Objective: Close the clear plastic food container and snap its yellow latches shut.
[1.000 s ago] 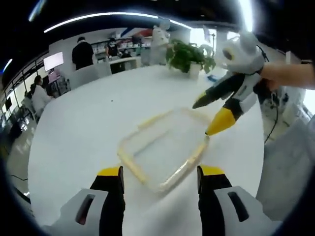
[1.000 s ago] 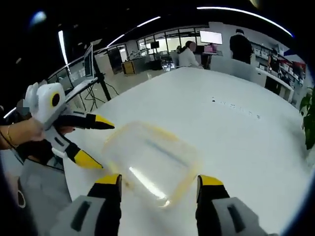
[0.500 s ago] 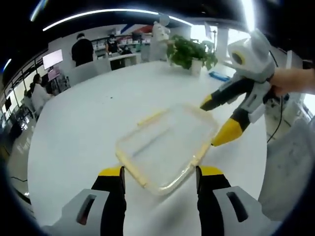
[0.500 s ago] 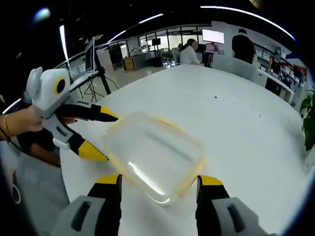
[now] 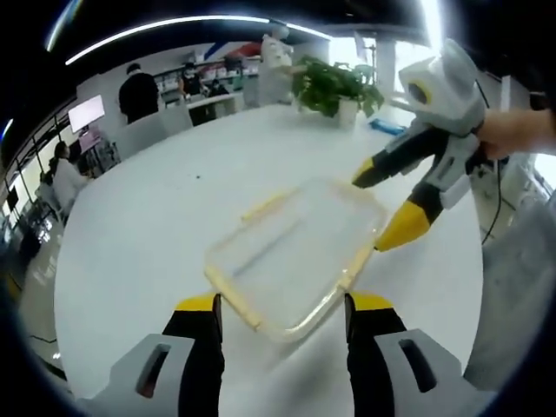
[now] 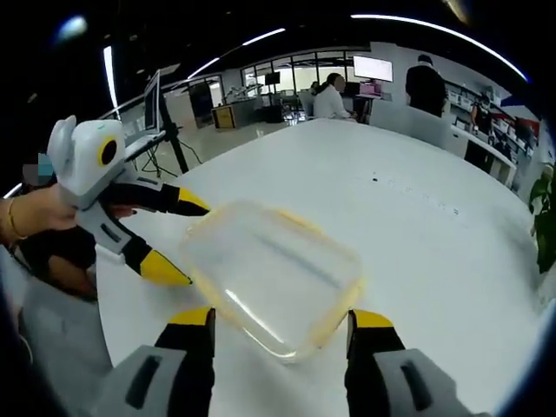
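Two tools: the left tool [image 5: 280, 317] and the right tool [image 6: 281, 334] both stand with jaws spread wide, holding nothing.
Container: a clear rectangular plastic food container with yellow trim [image 5: 295, 254] lies flat on the round white surface [image 5: 156, 217], just ahead of both tools and between them; the lid seems to sit on it, though blur hides whether it is seated.
Latches: long yellow latches run along the edges [image 5: 347, 271]; I cannot tell whether any is snapped.
Tool positions: the right tool hovers at one long side, its yellow tip just beside the rim; the left tool hovers close at the opposite side.
Handling: likely light, thin-walled and slick, so it may skid on the smooth surface; the walls will flex under a pinch.
Hold: steady one edge with one tool while the other presses a latch down against the rim.
Background: a potted green plant [image 5: 334, 87] stands well apart.
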The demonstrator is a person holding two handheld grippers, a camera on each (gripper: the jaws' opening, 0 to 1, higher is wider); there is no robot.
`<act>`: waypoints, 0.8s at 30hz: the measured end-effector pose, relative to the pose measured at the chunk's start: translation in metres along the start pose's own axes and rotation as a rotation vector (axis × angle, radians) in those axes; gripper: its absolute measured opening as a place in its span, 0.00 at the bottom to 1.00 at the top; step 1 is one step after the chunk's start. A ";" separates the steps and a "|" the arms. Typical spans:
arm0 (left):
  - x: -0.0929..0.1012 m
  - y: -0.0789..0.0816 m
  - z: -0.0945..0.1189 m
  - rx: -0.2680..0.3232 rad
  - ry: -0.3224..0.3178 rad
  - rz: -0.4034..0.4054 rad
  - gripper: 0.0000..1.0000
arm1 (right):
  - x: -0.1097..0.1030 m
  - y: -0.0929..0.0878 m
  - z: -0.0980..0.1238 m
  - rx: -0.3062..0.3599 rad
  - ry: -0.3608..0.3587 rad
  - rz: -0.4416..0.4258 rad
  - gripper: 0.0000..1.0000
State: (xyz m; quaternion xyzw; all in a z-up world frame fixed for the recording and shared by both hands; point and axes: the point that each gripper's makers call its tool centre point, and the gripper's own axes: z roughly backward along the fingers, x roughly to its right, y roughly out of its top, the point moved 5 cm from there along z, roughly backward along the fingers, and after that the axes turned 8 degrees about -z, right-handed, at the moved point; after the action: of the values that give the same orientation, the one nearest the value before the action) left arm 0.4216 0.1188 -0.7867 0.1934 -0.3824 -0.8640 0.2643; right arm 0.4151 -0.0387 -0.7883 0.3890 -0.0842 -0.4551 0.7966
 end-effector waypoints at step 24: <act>-0.010 0.008 -0.007 0.036 0.042 0.030 0.53 | 0.015 0.013 0.002 0.045 -0.038 0.000 0.59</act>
State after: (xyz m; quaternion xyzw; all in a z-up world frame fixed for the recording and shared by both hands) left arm 0.4356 0.1162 -0.7832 0.2105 -0.3950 -0.8487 0.2816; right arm 0.4311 -0.0485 -0.7812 0.3983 -0.1095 -0.4604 0.7857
